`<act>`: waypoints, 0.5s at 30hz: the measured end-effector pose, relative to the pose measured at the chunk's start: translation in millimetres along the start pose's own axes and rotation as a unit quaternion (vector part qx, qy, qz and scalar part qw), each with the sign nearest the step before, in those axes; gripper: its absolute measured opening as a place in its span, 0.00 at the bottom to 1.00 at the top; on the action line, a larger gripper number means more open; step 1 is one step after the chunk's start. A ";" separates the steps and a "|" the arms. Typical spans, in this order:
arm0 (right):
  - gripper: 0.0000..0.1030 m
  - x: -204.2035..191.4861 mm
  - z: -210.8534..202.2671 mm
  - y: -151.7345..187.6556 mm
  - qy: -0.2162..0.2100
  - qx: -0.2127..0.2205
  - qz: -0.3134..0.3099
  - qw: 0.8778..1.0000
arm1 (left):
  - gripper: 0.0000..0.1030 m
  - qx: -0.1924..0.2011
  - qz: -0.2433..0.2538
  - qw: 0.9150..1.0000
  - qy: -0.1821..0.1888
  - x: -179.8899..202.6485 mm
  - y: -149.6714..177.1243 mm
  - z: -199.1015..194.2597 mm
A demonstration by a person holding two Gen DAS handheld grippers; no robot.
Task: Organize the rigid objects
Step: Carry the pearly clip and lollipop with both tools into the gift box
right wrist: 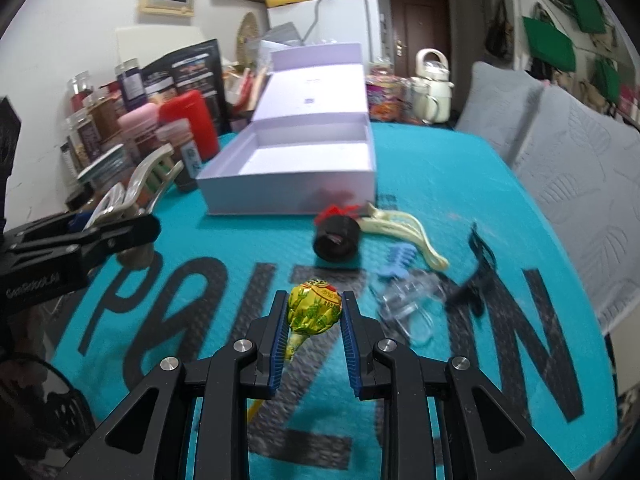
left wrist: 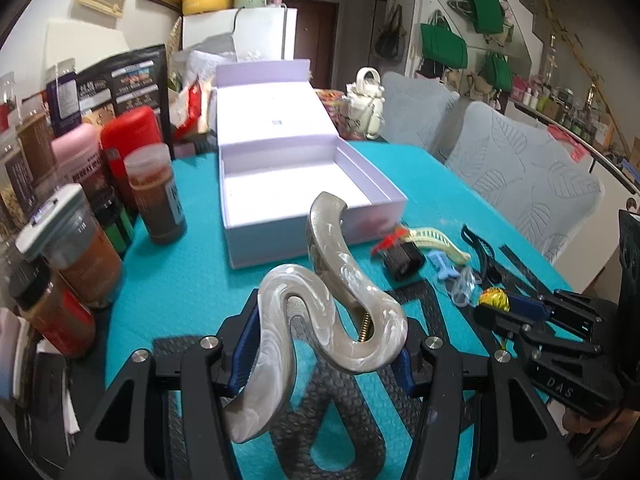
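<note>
Both pairs of jaws are closed on something: the left gripper (left wrist: 326, 344) pinches a big marbled wavy hair claw (left wrist: 320, 300) across its width, low in the left wrist view, and the right gripper (right wrist: 314, 314) squeezes a lollipop (right wrist: 316, 306) in a yellow-green wrapper, its stick trailing down between the fingers in the lower middle of the right wrist view. Each load looks lifted clear of the teal tablecloth (right wrist: 460, 184).

Ahead of both, in the upper middle of either frame, sits the open lilac box (right wrist: 296, 168), lid folded back, and as far as I can see its inside is bare. So I'd say the sorting has barely begun, with these two the first things on their way.

Just below and to the right of the box in the right wrist view, several things lie loose on the cloth: a black roller with a red tuft (right wrist: 336, 236), a cream hair clip (right wrist: 404, 236), a small blue comb-like clip (right wrist: 394, 260), a clear clip (right wrist: 408, 304) and a dark clip (right wrist: 478, 264). All of these are left to do, I'd reckon.

Spice jars (left wrist: 156, 196) crowd the left edge of the left wrist view, apart from the job.
</note>
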State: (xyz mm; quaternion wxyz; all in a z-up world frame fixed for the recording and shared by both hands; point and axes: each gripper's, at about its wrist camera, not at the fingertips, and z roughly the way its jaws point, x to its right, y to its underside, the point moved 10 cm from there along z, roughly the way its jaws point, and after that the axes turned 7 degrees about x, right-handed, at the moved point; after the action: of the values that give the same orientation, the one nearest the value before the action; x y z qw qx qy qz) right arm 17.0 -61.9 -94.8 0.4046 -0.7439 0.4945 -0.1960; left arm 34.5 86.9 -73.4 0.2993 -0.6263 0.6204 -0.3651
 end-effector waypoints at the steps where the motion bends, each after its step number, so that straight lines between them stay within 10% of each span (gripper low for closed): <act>1: 0.24 -2.3 0.4 -2.7 -0.003 0.001 -0.004 1.000 | 0.53 0.003 0.000 1.000 -0.001 -1.1 -3.5 -0.3; 15: 0.24 -20.4 15.0 -62.9 -0.047 0.022 -0.051 0.997 | 0.53 0.044 0.008 0.999 0.000 -8.4 -63.9 13.5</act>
State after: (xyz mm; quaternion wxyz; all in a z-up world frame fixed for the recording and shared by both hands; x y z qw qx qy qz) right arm 54.8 -26.0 -51.5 0.4335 -0.7673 0.4320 -0.1917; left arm 81.6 97.5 -28.7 0.3292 -0.6076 0.6087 -0.3899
